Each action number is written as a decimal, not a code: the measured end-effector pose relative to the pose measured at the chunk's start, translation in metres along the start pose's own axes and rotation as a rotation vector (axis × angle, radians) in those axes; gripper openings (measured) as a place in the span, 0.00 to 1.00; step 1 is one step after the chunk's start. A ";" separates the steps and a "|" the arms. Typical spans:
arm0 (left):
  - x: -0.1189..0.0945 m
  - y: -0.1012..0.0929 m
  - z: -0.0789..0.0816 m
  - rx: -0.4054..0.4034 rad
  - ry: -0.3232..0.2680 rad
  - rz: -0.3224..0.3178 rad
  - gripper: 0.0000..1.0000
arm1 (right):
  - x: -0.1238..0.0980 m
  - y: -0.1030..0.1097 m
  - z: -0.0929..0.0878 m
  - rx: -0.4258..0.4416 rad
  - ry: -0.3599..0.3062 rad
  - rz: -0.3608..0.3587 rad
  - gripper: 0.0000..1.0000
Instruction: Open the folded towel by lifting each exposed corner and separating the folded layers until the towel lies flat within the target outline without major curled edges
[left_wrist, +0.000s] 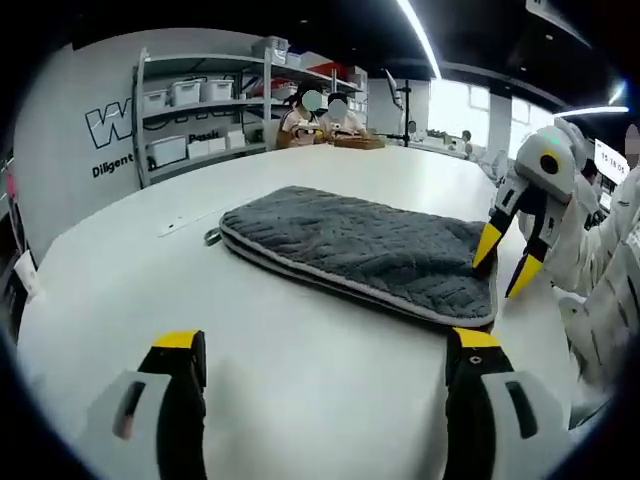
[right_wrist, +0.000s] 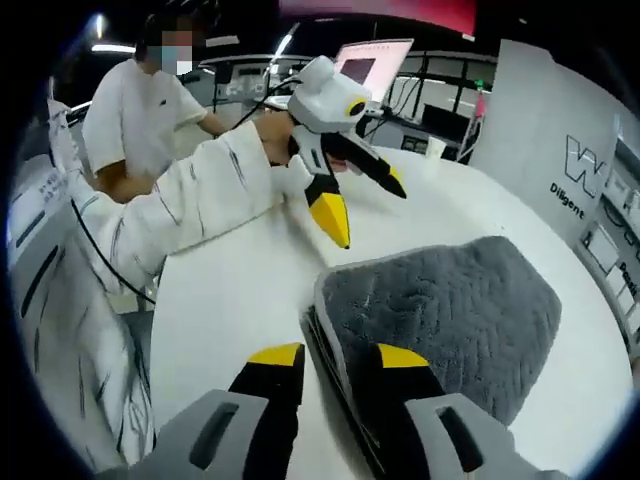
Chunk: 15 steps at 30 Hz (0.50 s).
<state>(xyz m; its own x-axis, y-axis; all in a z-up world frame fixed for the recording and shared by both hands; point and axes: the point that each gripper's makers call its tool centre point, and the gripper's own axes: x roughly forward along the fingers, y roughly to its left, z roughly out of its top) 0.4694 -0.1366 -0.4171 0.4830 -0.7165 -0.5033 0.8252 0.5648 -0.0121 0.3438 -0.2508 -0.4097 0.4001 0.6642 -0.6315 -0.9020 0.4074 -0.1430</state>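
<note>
A grey quilted towel (left_wrist: 360, 250) lies folded in layers on the white table (left_wrist: 300, 400), its stacked edges facing me. My left gripper (left_wrist: 330, 350) hovers open and wide above the bare table, short of the towel's near edge. At the towel's right end my right gripper (left_wrist: 506, 260) is open, one yellow tip over the cloth and the other just off its edge. In the right gripper view the towel (right_wrist: 450, 310) has its layered edge running between my right gripper's (right_wrist: 338, 356) open jaws. The left gripper (right_wrist: 365, 210) hangs open above the table beyond it, held by a white-sleeved hand.
A metal shelf rack (left_wrist: 200, 110) with white bins stands behind the table, where people (left_wrist: 320, 118) sit at the far side. A person in white (right_wrist: 140, 110) stands by the table's edge near a monitor (right_wrist: 372, 60). A small strip (left_wrist: 180, 222) lies left of the towel.
</note>
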 end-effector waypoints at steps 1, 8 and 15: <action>0.000 0.000 0.000 -0.001 -0.002 0.002 0.99 | -0.005 -0.004 0.005 0.011 -0.029 -0.017 0.32; 0.000 0.001 0.001 -0.020 -0.009 0.002 0.99 | -0.035 -0.045 -0.014 -0.028 0.047 -0.177 0.72; 0.002 -0.001 0.001 -0.025 -0.003 -0.001 0.99 | -0.046 -0.061 -0.025 0.056 0.008 -0.171 0.98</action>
<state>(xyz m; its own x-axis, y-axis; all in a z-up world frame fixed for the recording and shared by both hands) 0.4701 -0.1387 -0.4176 0.4830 -0.7186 -0.5003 0.8183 0.5737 -0.0341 0.3765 -0.3217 -0.3910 0.5452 0.5777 -0.6075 -0.8105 0.5484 -0.2060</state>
